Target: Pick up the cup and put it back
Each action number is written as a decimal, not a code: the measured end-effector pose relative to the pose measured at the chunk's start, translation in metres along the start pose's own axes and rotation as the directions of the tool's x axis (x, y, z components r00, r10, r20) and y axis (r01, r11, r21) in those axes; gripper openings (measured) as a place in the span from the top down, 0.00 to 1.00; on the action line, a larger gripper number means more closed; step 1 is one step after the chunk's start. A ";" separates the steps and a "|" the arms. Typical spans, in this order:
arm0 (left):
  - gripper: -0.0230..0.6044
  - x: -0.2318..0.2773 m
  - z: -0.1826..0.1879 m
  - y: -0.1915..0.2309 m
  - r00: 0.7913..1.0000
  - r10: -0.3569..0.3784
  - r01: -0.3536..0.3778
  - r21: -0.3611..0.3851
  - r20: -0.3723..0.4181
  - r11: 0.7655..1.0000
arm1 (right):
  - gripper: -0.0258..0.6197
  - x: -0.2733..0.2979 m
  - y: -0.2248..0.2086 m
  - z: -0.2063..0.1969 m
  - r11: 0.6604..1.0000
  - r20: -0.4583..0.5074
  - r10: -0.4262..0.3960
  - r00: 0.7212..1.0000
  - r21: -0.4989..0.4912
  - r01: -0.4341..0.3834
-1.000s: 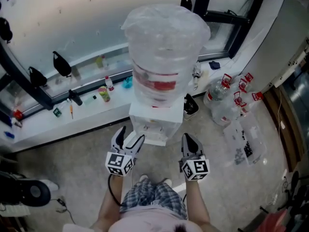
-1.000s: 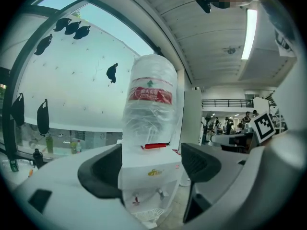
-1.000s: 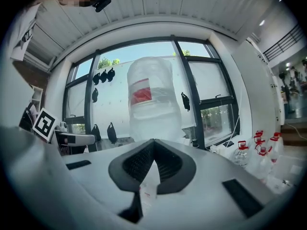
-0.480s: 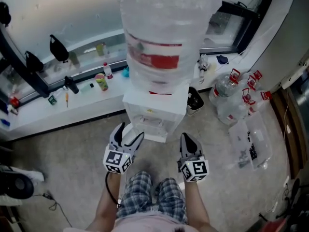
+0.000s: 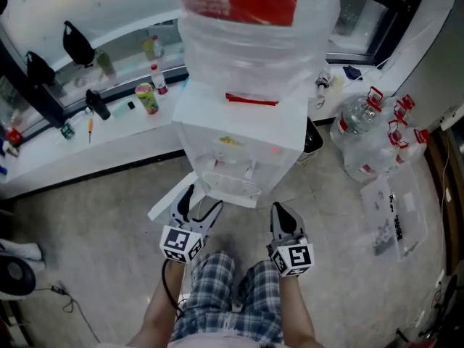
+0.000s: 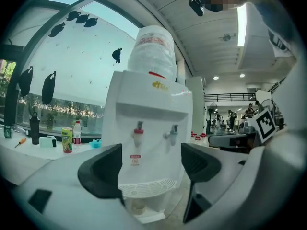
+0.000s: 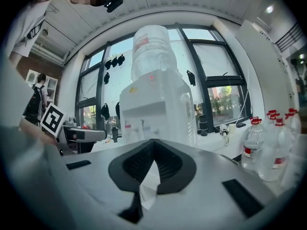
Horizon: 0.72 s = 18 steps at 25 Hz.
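Observation:
A white water dispenser (image 5: 235, 147) with a big clear bottle (image 5: 254, 35) on top stands just ahead of both grippers. In the left gripper view its red and grey taps (image 6: 138, 131) and drip tray (image 6: 144, 187) face me. A small pale cup (image 6: 138, 208) sits in the recess below the tray. My left gripper (image 5: 201, 203) (image 6: 149, 171) is open and empty, short of the dispenser's front. My right gripper (image 5: 281, 210) (image 7: 152, 147) is shut with nothing in it, beside the dispenser's right corner. The head view does not show the cup.
A white ledge (image 5: 87, 147) runs along the window with a green can (image 5: 147, 98), a small bottle (image 5: 157, 78) and tools. Several water bottles (image 5: 370, 133) and plastic bags (image 5: 391, 216) lie on the floor at right. A white panel (image 5: 168, 203) juts out left of the dispenser's base.
The dispenser has come closer and fills more of the head view. Both grippers keep their places and states: left open, right shut.

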<state>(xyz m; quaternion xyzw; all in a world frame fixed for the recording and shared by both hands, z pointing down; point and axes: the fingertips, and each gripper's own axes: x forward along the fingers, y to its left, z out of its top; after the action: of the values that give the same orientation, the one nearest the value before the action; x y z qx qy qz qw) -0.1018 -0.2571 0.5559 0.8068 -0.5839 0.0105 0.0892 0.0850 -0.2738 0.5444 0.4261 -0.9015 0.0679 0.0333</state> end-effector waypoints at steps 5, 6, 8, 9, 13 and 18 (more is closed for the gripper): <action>0.37 0.022 -0.087 0.016 1.000 -0.005 0.005 0.005 -0.017 1.000 | 0.94 0.023 -0.015 -0.076 1.000 0.010 0.027 1.000 -0.010 -0.027; 0.37 0.027 -0.104 0.020 1.000 -0.008 0.009 0.009 -0.019 1.000 | 0.94 0.028 -0.017 -0.091 0.999 0.010 0.033 0.999 -0.012 -0.033; 0.37 0.037 -0.138 0.023 0.999 -0.023 0.023 0.021 -0.024 1.000 | 0.94 0.033 -0.021 -0.120 0.999 0.018 0.041 0.999 -0.008 -0.041; 0.37 0.042 -0.155 0.025 0.999 -0.029 0.030 0.026 -0.025 0.999 | 0.94 0.035 -0.023 -0.135 0.999 0.021 0.046 0.999 -0.007 -0.045; 0.37 0.060 -0.224 0.039 0.999 -0.038 0.039 0.049 -0.019 0.998 | 0.94 0.044 -0.033 -0.194 0.997 0.027 0.073 0.997 -0.040 -0.072; 0.37 0.082 -0.308 0.054 0.998 -0.053 0.055 0.084 -0.027 0.995 | 0.94 0.056 -0.047 -0.271 0.990 0.021 0.114 0.993 -0.083 -0.111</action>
<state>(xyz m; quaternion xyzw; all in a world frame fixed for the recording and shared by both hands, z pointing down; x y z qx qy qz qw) -0.0998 -0.3026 0.8757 0.8251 -0.5599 0.0429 0.0625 0.0860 -0.3051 0.8236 0.3737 -0.9265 0.0272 0.0354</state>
